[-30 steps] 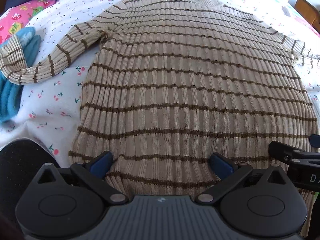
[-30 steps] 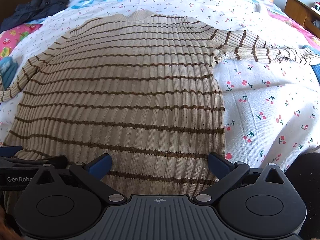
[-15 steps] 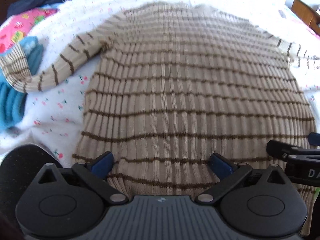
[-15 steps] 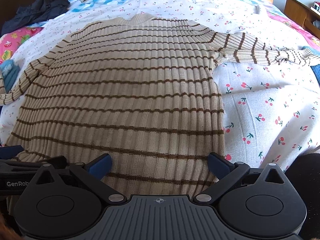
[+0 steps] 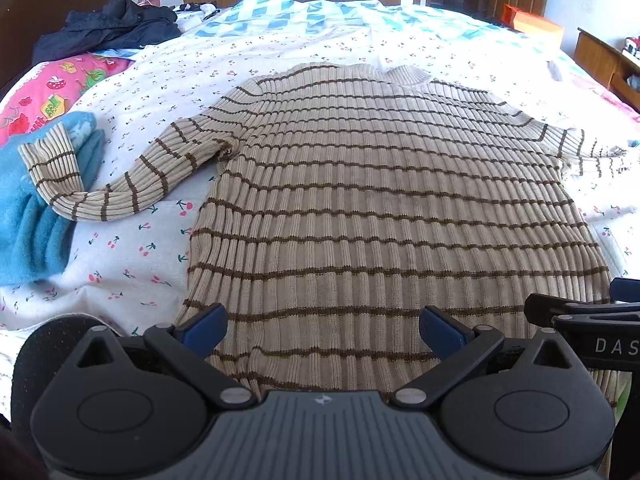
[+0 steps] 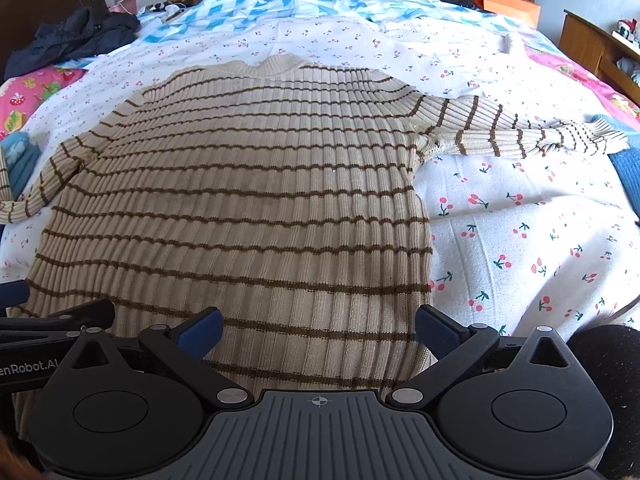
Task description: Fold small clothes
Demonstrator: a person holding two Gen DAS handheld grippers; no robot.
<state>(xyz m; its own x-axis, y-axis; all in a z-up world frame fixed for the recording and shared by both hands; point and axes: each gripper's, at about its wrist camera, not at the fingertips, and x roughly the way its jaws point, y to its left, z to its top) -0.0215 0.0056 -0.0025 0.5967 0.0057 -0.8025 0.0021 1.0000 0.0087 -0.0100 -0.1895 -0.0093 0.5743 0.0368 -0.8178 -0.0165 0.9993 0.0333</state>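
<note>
Nearest in both views are the tools themselves: the left gripper (image 5: 322, 330) and the right gripper (image 6: 318, 328) hang side by side over the near hem, each with its blue fingers spread wide and nothing between them. The hem itself is hidden under the black bodies, so whether the fingers touch the knit I cannot tell.

The sweater (image 5: 384, 216), beige ribbed knit with thin brown stripes, lies flat on the bed sheet (image 6: 520, 232), hem toward the camera, collar away, both sleeves thrown outward. It looks soft, stretchy and fairly light, limp rather than stiff, so it should drape and sag wherever it is lifted; the ribs probably give the pads good purchase. A sensible hold would be the two hem corners, or a cuff to bring a sleeve across the body first.

The left view alone shows the left sleeve (image 5: 120, 184) bent, its cuff resting on a blue towel (image 5: 32, 220), with a dark jacket (image 5: 108, 28) far off at the head of the bed. The right view alone shows the right sleeve (image 6: 520, 134) running straight out, its cuff touching a blue cloth (image 6: 628, 168), and an orange box (image 6: 506, 2) beyond the bed
</note>
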